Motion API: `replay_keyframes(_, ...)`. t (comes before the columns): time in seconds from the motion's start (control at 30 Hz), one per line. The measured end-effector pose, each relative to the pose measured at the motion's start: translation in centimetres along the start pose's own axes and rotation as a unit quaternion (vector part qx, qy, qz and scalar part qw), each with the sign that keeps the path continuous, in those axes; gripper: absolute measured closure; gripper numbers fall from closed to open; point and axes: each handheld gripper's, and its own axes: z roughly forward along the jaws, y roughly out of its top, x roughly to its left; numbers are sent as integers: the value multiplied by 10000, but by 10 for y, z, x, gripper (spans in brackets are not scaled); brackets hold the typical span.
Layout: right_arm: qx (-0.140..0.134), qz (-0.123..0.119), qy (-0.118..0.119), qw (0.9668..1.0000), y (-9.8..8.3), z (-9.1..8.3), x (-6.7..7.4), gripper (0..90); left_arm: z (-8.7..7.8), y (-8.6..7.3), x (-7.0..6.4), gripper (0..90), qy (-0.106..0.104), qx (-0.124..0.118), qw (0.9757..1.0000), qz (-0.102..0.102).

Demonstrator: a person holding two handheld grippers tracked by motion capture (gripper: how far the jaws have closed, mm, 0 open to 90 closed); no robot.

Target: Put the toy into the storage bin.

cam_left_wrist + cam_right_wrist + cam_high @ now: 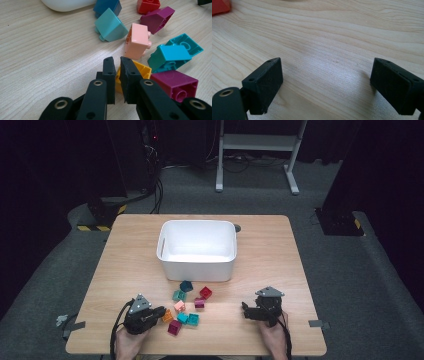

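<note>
Near the table's front edge, your left gripper (117, 65) pinches the yellow block's (140, 68) thin wall, jaws nearly together, at the pile's left edge; the white bin (198, 249) lies straight ahead. Your right gripper (325, 82) rests apart, jaws wide, empty.

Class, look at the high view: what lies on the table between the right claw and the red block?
Bare wood. In the high view nothing sits between the right claw and the red block.
</note>
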Motion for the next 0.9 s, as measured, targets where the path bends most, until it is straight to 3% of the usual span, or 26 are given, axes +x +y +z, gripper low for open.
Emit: replay_keyframes(0.9,0,2,0,10000,0,0,0,106,-10,13,-1,874,-7,-148,9999,45)
